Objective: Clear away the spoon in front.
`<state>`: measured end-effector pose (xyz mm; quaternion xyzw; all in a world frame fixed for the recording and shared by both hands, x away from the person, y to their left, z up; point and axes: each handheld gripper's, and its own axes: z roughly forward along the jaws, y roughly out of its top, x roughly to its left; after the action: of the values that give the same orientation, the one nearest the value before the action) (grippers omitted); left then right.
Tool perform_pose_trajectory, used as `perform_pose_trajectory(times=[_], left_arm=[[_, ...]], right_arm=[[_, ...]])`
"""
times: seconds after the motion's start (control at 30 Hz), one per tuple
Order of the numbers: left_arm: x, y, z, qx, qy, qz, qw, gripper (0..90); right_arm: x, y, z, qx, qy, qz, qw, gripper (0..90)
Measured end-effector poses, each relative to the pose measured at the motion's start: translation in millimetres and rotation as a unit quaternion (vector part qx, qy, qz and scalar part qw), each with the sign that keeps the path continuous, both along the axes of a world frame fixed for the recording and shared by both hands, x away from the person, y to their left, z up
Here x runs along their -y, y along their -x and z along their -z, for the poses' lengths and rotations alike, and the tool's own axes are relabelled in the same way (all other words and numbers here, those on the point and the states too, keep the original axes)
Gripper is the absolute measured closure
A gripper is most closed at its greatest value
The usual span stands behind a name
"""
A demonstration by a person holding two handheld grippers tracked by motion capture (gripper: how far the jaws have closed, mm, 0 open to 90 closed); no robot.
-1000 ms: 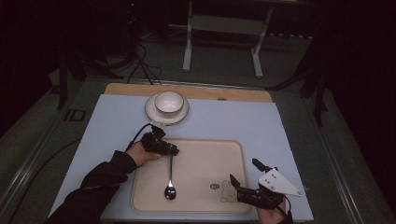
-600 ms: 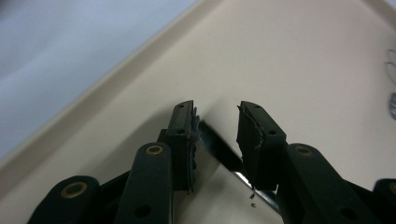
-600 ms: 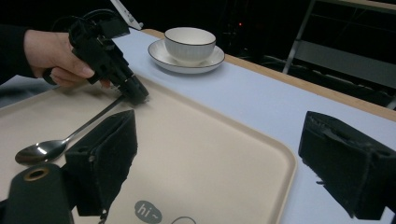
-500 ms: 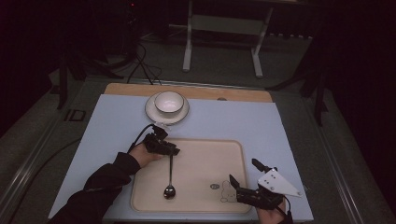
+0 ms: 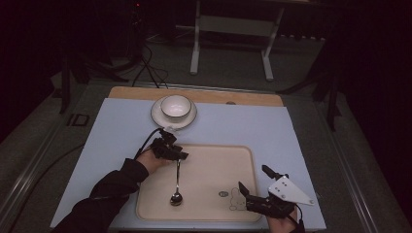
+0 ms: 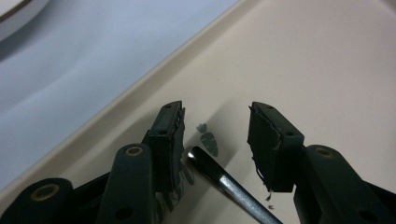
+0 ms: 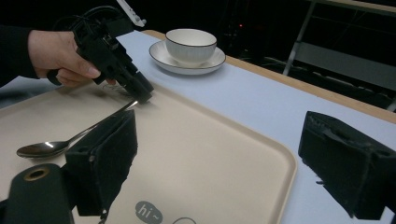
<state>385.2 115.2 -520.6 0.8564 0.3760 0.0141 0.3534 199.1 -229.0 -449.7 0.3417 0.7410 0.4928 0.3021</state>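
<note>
Beyond the beige tray (image 5: 214,162), a cup (image 5: 175,106) sat on its saucer (image 5: 158,116). The left gripper (image 5: 180,156) had barely shifted, jaws apart astride the handle tip of the steel spoon (image 5: 176,187), which lay on the tray's left half. The right gripper (image 5: 241,187) rested near-right, jaws wide apart.

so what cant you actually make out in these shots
- Spoon bowl: cut off by the bottom edge of the left gripper view; the handle tip lies between the open left tool's jaws.
- Tray print: in the right gripper view the bottom edge cuts it after "hi~"; too small to read in the high view.
- Cup contents: the rim hides the inside in the right gripper view.
</note>
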Motion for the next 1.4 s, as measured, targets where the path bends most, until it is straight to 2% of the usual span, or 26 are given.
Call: perform_pose_trajectory(times=[0.2,0.4,0.5,0.53,0.57,0.6,0.77,0.9,0.97,1.07,1.17,1.23,1.33,1.4], left_arm=[[2.0,1.4,-6.4,0.004,-0.016,-0.002,0.9999,50.1],[0.4,5.7,-16.3,0.008,-0.008,-0.008,0.9999,45.8],[-1.9,7.3,-20.8,0.003,-0.005,-0.007,1.0000,37.7],[-3.0,8.1,-22.5,0.002,0.002,-0.008,1.0000,36.5],[-4.9,8.5,-24.1,-0.005,0.012,0.001,0.9999,32.8],[-6.1,9.3,-25.8,-0.011,0.021,0.006,0.9997,25.8],[-8.2,15.6,-33.4,-0.007,0.024,0.007,0.9997,23.5],[-9.0,22.3,-38.6,-0.005,0.022,0.023,0.9995,19.3],[-10.1,24.7,-40.8,-0.007,0.026,0.031,0.9991,15.6],[-11.7,27.7,-41.5,-0.011,0.032,0.037,0.9988,2.9],[-13.3,32.2,-41.9,0.008,0.023,0.030,0.9992,0.3],[-14.5,35.0,-42.6,0.016,0.026,0.026,0.9992,0.3],[-16.8,40.5,-46.3,0.043,0.025,0.021,0.9985,0.3],[-19.1,43.8,-49.8,0.044,0.036,0.024,0.9981,0.3]], right_arm=[[0.6,-0.3,0.5,0.000,-0.001,0.000,1.0000,11.6],[1.5,-1.5,1.5,-0.004,-0.001,-0.002,1.0000,11.6],[2.7,-2.4,2.3,-0.009,-0.005,0.000,1.0000,11.6],[3.4,-2.8,2.6,-0.009,-0.006,0.000,0.9999,11.6],[3.9,-2.7,2.8,-0.011,-0.007,0.001,0.9999,11.6],[4.4,-2.6,2.8,-0.012,-0.008,0.001,0.9999,11.6],[5.1,-2.0,2.3,-0.010,-0.008,0.000,0.9999,11.6],[5.0,-2.1,2.3,-0.010,-0.007,0.001,0.9999,11.6],[5.8,-2.8,2.5,-0.010,-0.007,0.004,0.9999,11.6],[6.7,-3.9,2.8,-0.012,-0.007,0.005,0.9999,11.6],[7.3,-4.2,2.8,-0.013,-0.008,0.007,0.9999,11.6],[7.6,-4.4,2.7,-0.012,-0.008,0.008,0.9999,11.6],[7.5,-4.2,2.5,-0.012,-0.007,0.010,0.9999,11.6],[7.6,-4.5,2.5,-0.013,-0.008,0.010,0.9998,11.6]])
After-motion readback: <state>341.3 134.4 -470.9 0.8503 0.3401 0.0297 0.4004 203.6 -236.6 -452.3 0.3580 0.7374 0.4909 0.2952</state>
